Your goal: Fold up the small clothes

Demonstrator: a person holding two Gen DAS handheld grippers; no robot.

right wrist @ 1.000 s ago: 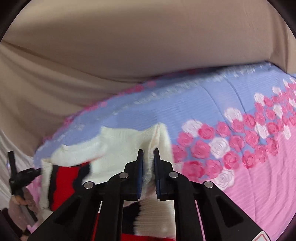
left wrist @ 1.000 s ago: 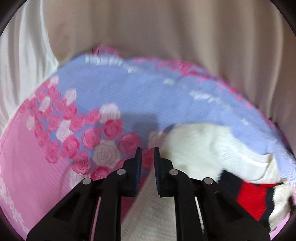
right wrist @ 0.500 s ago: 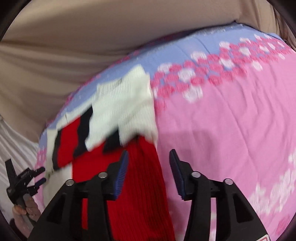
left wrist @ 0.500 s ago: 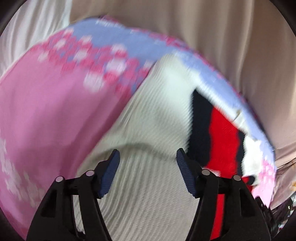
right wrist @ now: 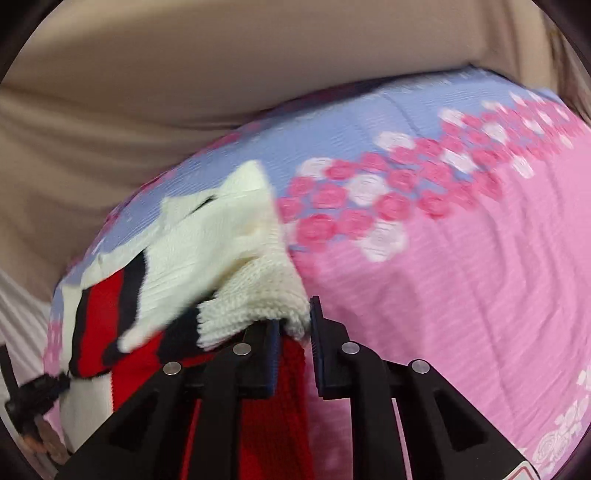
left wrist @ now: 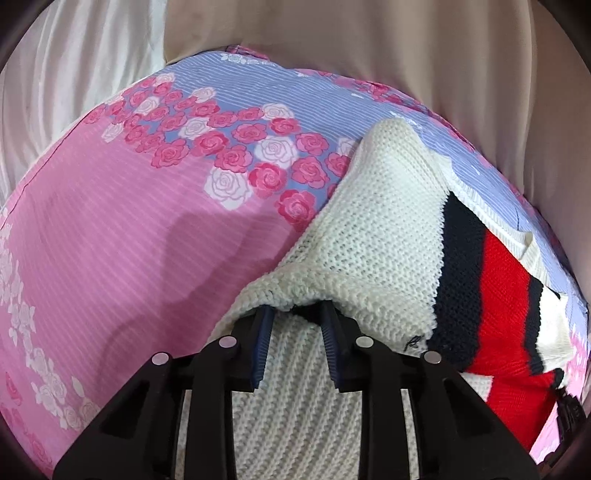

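Observation:
A small knitted sweater, cream with red and navy stripes, lies on a flowered bedsheet. In the left wrist view its cream part (left wrist: 373, 236) is folded over and its striped part (left wrist: 495, 280) lies to the right. My left gripper (left wrist: 295, 314) has its jaws partly apart, their tips tucked under a folded cream edge. In the right wrist view the sweater (right wrist: 207, 243) lies to the left. My right gripper (right wrist: 293, 314) has its jaws partly apart around a cream edge, with red knit below between the fingers.
The pink and lilac sheet with rose print (left wrist: 129, 229) (right wrist: 461, 258) covers the bed. Beige fabric (left wrist: 369, 33) (right wrist: 184, 74) rises behind it. White cloth (left wrist: 74, 74) hangs at the far left. The other gripper (right wrist: 33, 398) shows at the left edge of the right wrist view.
One second ago both grippers were shut on the sweater. They opened wide and pulled back over it. Now both jaws are narrower and sit at folded cream edges.

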